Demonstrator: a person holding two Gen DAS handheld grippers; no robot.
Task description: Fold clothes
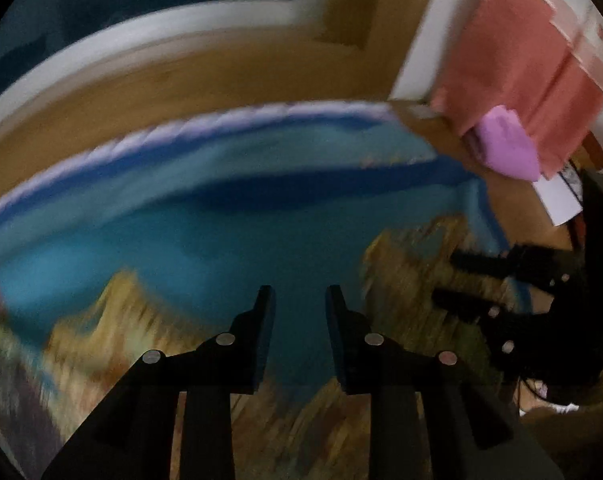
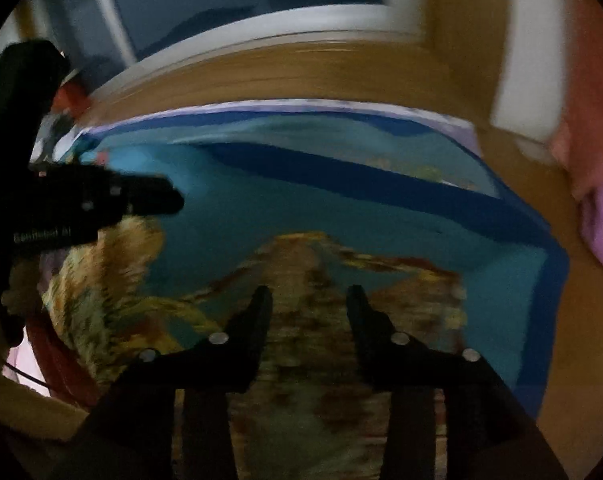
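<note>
Left wrist view looks down over a blue mat [image 1: 229, 248] spread on a wooden floor [image 1: 181, 76], everything smeared by motion blur. The left gripper [image 1: 300, 300] fills the lower middle, its two black fingers parted by a moderate gap with nothing between them; blue mat and a patterned edge show through the gap. A garment [image 1: 405, 280] in mottled yellow, brown and green lies on the mat, one part to the right of the fingers and another part [image 1: 101, 320] low on the left. At the right edge the right gripper [image 1: 457, 278] reaches in sideways over the cloth, its two dark fingers apart; whether they touch the fabric cannot be told. The mat's far border is a pale lilac strip [image 1: 229, 120]. Beyond it, at upper right, a salmon-red cloth [image 1: 521, 80] hangs beside a white frame [image 1: 425, 40], with a folded lilac item [image 1: 509, 144] and a white sheet of paper [image 1: 557, 200] below it.

Right wrist view has the right gripper [image 2: 308, 300] low in the middle, fingers spread fairly wide and empty, directly above the patterned garment [image 2: 301, 320], which runs up the picture between and beyond the fingertips. More of the same fabric [image 2: 101, 272] bunches at the left, just under the left gripper [image 2: 161, 196], which enters from the left edge; its opening cannot be judged from this side. The blue mat [image 2: 381, 216] lies underneath, with the wooden floor [image 2: 341, 72] past its far border
</note>
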